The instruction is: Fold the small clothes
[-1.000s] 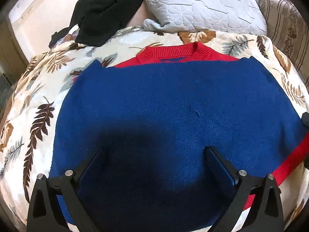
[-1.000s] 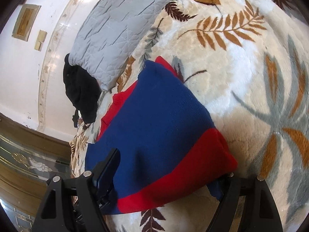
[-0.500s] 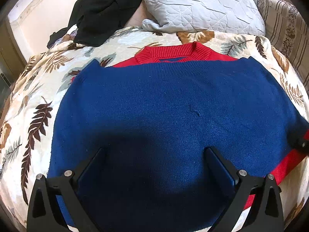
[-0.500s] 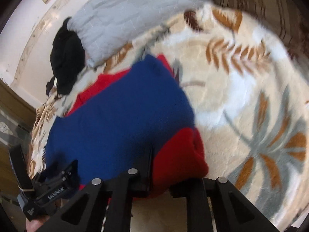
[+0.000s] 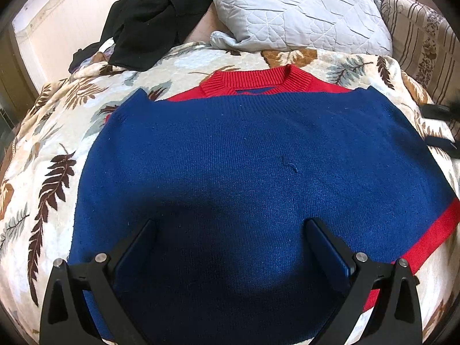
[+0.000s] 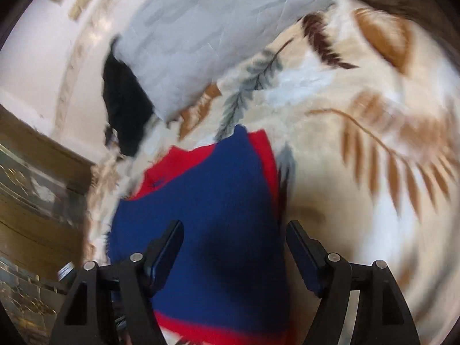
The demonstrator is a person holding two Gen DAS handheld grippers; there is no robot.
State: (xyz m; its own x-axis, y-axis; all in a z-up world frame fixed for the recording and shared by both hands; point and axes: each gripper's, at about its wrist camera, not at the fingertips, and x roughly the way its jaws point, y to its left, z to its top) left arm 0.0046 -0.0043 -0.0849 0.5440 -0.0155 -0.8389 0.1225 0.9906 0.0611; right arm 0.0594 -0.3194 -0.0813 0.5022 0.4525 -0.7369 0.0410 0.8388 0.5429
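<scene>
Most of the leaf-print blanket [image 5: 51, 149] is covered by the blue-and-red sweater [image 5: 244, 158], lying flat below a grey pillow [image 5: 299, 11] and black garment [image 5: 149, 17]. Left gripper [image 5: 230, 247] hovers above it, jaws spread, empty. Right gripper [image 6: 234, 247], though blurred, seemingly likewise gapes.

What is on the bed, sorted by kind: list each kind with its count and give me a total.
Sweaters: 1, the blue and red sweater spread flat
Dark garment heaps: 1, the black clothing
Pillows: 2, the grey quilted pillow and the striped pillow
Blankets: 1, the leaf-print blanket
Total: 5
</scene>
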